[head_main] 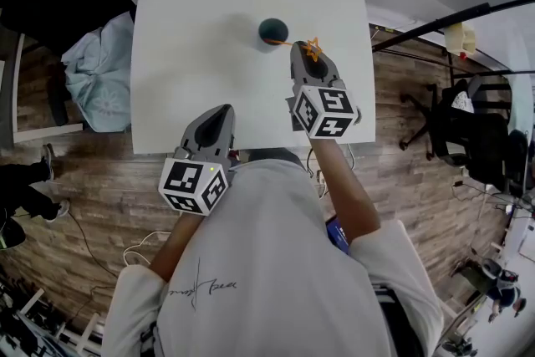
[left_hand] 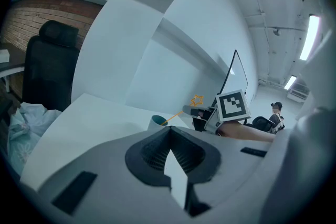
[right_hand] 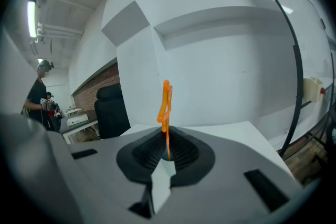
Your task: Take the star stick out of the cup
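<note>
Pads of the right claw (right_hand: 167, 135) are pressed together on the thin orange shaft of the star stick (right_hand: 166, 105), pinching it low between the ribbed faces. The star end stands above the tips, seen edge-on in the right gripper view. From the head view the star sits just past the claw's tip, and the shaft slants away from it toward the dark cup (head_main: 272, 30). In the left gripper view the shaft's lower end lies at the cup's mouth; I cannot tell whether it is inside the rim or just clear of it. The cup stands upright on the white worktop (head_main: 192, 54), near the middle of its far half, just beside the right claw.

The left claw (head_main: 222, 111) has its jaws pressed together with nothing between them. It hangs over the near edge of the worktop, well apart from the cup.

A light blue cloth (head_main: 100, 75) lies bunched at the worktop's left side beside 1 black chair (left_hand: 52, 68). Another black office chair (head_main: 456, 125) stands to the right on the wooden floor (head_main: 393, 171).
</note>
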Motion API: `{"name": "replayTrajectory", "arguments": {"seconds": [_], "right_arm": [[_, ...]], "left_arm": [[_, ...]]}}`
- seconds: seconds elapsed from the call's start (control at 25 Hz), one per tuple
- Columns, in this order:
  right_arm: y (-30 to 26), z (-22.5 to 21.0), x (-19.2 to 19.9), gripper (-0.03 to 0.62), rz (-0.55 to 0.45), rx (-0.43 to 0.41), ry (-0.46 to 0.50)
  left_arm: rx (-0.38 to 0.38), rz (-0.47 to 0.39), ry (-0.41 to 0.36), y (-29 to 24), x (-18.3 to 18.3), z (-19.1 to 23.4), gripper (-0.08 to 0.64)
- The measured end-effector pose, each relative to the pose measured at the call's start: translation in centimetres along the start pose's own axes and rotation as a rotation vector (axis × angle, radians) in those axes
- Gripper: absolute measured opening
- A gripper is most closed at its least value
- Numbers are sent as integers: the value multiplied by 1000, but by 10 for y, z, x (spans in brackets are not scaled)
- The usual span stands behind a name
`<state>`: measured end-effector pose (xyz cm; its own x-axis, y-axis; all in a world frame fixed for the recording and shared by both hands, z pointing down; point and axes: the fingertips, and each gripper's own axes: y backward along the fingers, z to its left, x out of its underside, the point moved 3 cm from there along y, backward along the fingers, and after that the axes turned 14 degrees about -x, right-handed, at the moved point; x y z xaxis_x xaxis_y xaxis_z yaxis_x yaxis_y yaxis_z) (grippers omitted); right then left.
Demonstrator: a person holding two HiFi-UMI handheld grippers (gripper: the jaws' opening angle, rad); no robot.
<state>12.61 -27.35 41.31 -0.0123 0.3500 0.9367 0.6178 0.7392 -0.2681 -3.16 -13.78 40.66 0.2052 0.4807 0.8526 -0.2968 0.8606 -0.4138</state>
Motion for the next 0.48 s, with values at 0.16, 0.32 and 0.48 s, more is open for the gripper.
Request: {"name": "replayTrajectory", "arguments": {"seconds": [0.16,0.32,0.48], "right_arm": [[4,5,-4,25,-8,5,12],[7,8,-7,25,-18,7,13],[11,11,-8,25,-23,13,14]], "left_arm": [[4,-1,1,4,1,3,-3],[9,-5,-4,7,1,3,-3],[15,-5,-9,9,2,4,-3]]}}
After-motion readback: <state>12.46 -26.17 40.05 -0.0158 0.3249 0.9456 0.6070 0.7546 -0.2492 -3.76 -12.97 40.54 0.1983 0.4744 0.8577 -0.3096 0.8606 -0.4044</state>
